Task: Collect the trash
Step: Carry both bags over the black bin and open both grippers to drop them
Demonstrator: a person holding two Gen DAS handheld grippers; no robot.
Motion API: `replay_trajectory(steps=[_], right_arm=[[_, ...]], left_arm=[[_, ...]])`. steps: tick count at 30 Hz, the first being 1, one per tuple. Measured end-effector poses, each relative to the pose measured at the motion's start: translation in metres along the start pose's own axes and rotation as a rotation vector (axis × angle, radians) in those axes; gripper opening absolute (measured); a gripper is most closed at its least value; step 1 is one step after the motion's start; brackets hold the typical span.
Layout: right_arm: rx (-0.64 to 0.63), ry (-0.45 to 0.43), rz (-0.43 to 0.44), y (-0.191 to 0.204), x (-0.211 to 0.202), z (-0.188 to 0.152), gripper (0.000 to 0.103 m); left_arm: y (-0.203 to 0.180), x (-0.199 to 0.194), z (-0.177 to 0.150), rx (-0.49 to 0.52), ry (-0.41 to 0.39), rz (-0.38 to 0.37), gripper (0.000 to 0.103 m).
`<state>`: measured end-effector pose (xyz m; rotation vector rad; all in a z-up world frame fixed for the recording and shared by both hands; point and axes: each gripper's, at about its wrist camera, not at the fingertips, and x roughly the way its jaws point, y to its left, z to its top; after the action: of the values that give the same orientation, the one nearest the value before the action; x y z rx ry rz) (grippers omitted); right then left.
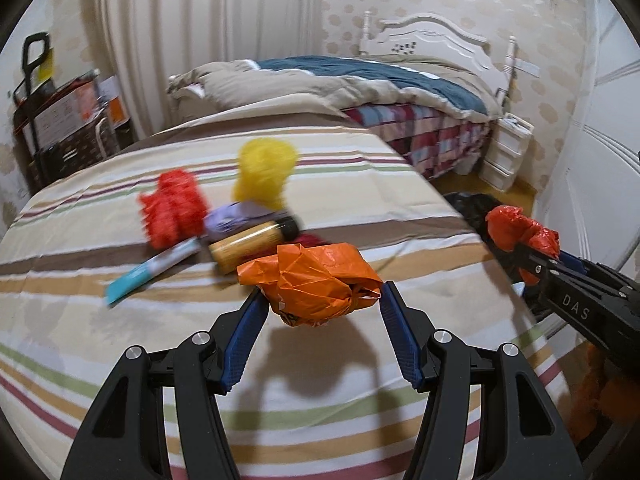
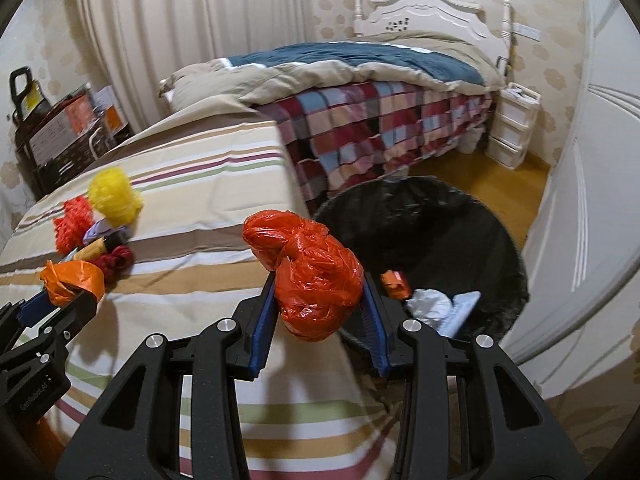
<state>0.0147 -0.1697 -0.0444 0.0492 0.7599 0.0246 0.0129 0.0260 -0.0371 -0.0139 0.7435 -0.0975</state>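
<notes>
partly done: black bin (image 2: 500,240) at 3 o'clock already has scraps. right gripper (image 2: 320,300) clenched on red bag (image 2: 316,276), left gripper (image 1: 320,300) grasping orange bag (image 1: 316,284). pile (image 1: 224,216) left on bed (image 1: 360,184) at 11 o'clock.

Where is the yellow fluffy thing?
The yellow fluffy thing sits on the striped bed, at the far end of the trash pile, right beside the red fluffy thing. In the right wrist view it lies far left.
</notes>
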Motion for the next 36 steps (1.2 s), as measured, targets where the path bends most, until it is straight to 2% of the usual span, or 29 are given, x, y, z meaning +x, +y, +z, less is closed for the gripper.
replay_trajectory(steps=[3, 13, 28, 36], right_arm=[[0.025, -0.005, -0.021, -0.014, 0.001, 0.002, 0.038], [0.079, -0.014, -0.071, -0.047, 0.006, 0.008, 0.038], [0.132, -0.009, -0.127, -0.082, 0.023, 0.021, 0.038], [0.164, 0.001, -0.162, -0.098, 0.032, 0.027, 0.038]], left_arm=[[-0.015, 0.006, 0.009, 0.012, 0.0, -0.035, 0.059], [-0.053, 0.024, 0.03, 0.065, -0.019, -0.077, 0.059], [-0.098, 0.049, 0.053, 0.118, -0.039, -0.1, 0.059], [-0.117, 0.068, 0.063, 0.132, -0.021, -0.102, 0.059]])
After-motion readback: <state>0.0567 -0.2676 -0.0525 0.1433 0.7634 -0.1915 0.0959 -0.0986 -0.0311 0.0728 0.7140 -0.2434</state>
